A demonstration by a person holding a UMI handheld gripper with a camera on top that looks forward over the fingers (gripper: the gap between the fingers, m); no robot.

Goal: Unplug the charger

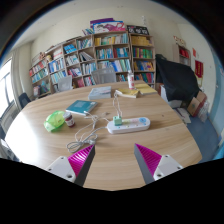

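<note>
A white power strip (130, 125) lies on the round wooden table (170, 140), well beyond my fingers. A white charger (118, 117) stands plugged into its left part, with a thin upright piece rising from it. A white cable (82, 134) curls across the table to the left of the strip. My gripper (112, 163) is open and empty, with its pink pads (76, 160) spread wide over bare table, nearer than the strip and apart from it.
A green bag (55, 121) and a small jar (69, 119) lie left of the cable. A blue book (81, 106) lies behind them. Bookshelves (95, 57) line the far wall. A black chair (176, 80) stands at the right. Papers (138, 91) lie at the table's far side.
</note>
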